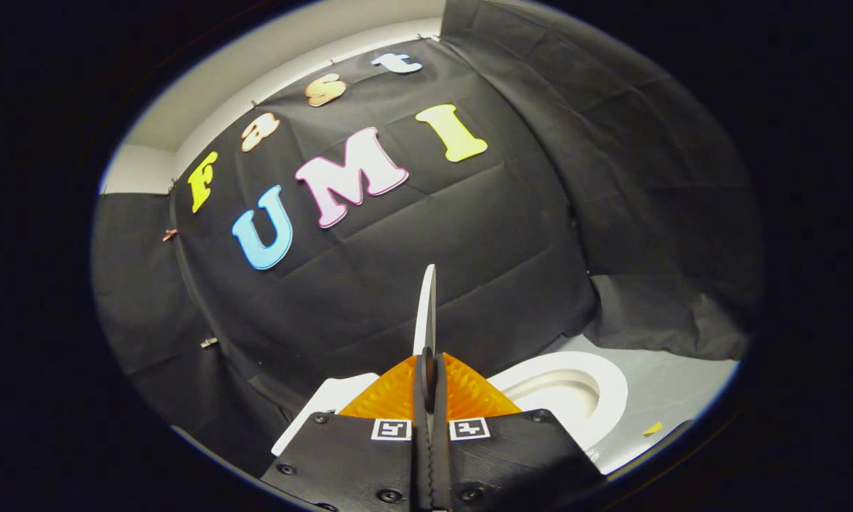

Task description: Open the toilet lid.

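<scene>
The black cloth wall [469,235] of the booth filled most of what I saw from the gripper view, hung in folds behind and to the side of the fixture. Below it sat the toilet bowl [575,398], white and open to the camera, its hollow pale and smooth; I could not make out any water or anything else lying in it from this angle. A pale grey floor [675,398] spread beyond the bowl, with a small yellow scrap [652,429] lying on it near the rim. The toilet lid [426,309] stood raised on edge, seen as a thin white blade rising straight up from between my fingers, clear of the bowl beside it. My gripper [426,366] was clamped on that lid, both fingers pressed flat against its two faces with no gap showing. A white part of the toilet [326,405] showed just behind the fingers on the other side.
</scene>
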